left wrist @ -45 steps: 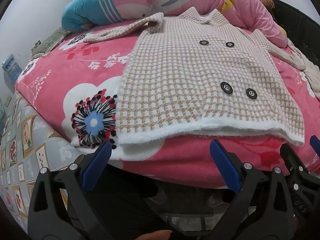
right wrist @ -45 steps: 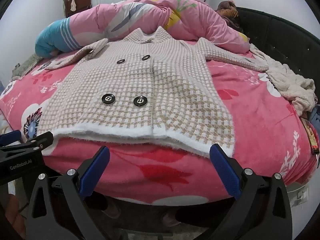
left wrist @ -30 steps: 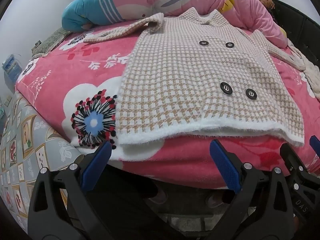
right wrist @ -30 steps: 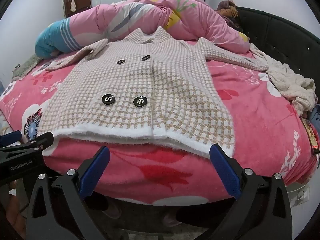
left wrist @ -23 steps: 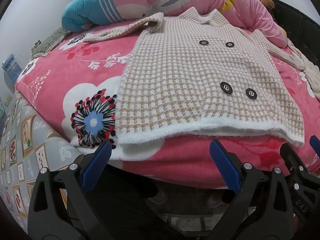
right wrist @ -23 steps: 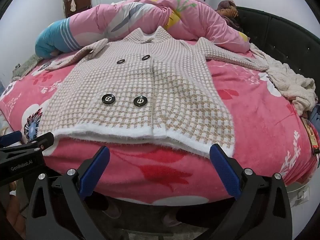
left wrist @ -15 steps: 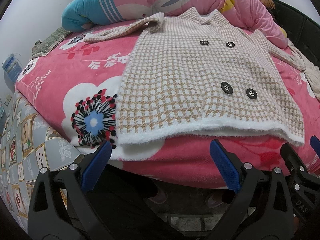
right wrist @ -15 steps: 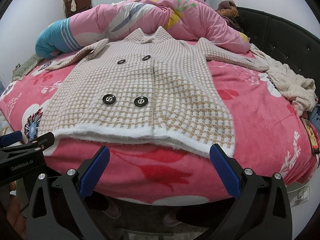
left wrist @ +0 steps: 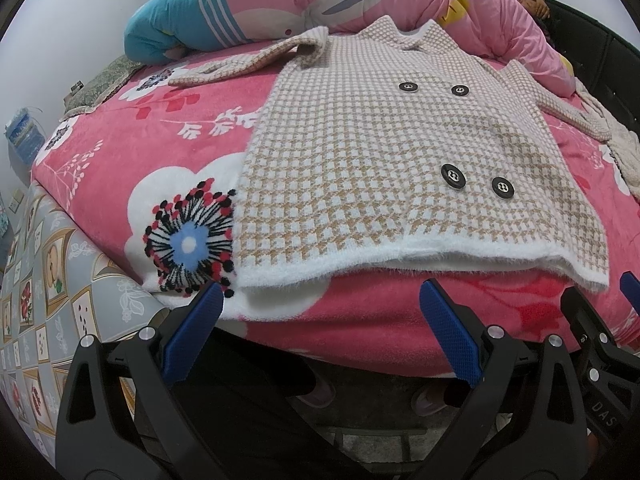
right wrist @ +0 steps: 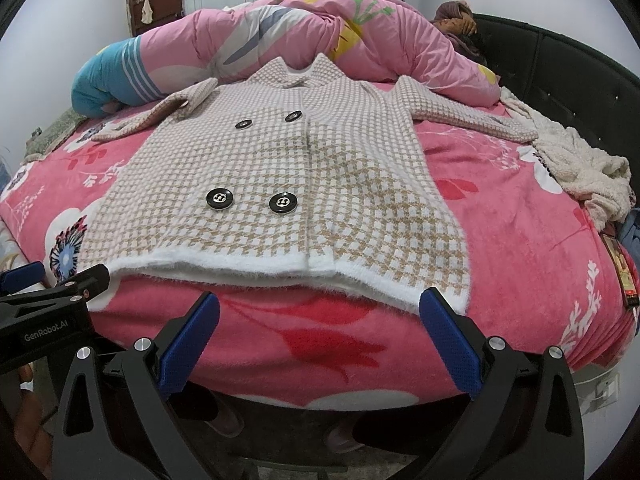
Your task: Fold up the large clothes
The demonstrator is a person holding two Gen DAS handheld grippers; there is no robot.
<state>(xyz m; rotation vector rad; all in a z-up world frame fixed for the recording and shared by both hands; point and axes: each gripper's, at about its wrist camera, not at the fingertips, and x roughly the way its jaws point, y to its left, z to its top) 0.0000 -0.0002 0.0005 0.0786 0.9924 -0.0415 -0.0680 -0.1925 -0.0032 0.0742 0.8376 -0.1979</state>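
Left wrist view: left claw spread wide and empty, low at the near edge of the bed, just short of the white fuzzy hem. Checked beige-and-white coat flat and face up on the pink floral blanket, four black buttons showing, sleeves out to left and right, collar at the far side against a rolled pink quilt. Right wrist view: right claw likewise agape, holding nothing, below the hem's right corner; cream throw far right.
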